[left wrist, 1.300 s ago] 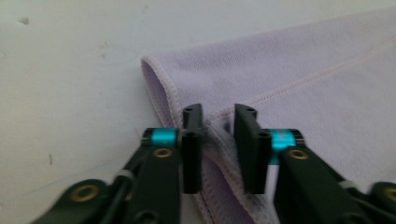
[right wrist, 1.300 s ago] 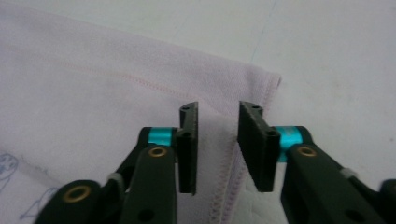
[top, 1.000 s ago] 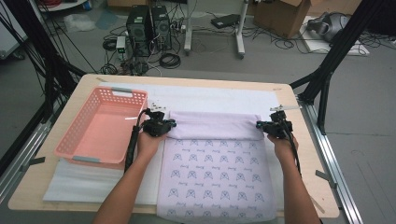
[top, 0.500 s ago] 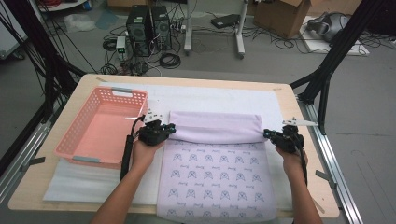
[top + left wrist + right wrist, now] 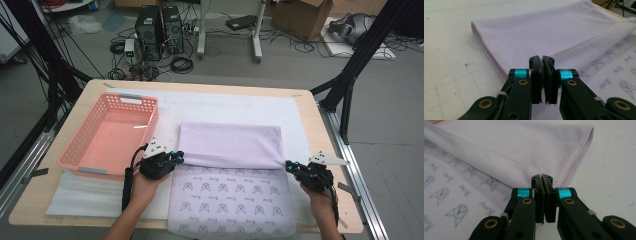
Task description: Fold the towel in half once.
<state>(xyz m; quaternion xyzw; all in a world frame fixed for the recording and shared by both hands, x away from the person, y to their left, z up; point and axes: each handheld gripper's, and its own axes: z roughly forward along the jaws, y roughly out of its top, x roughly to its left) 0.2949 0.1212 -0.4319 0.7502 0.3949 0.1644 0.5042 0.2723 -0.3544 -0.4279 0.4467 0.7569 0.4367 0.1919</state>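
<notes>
Faintly, unreadable words beside cat faces on lilac cloth (image 5: 230, 200), tools (image 5: 176, 159) (image 5: 289, 166) pinching corners

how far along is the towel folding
Roughly the first fold: the far part of the lilac towel is already doubled over toward the person, plain side up, with the printed side exposed nearer. In hand: the left tool and right tool are each shut on a corner of the folded edge. Left, probably: further folds, then perhaps into the pink basket, which holds nothing.
</notes>
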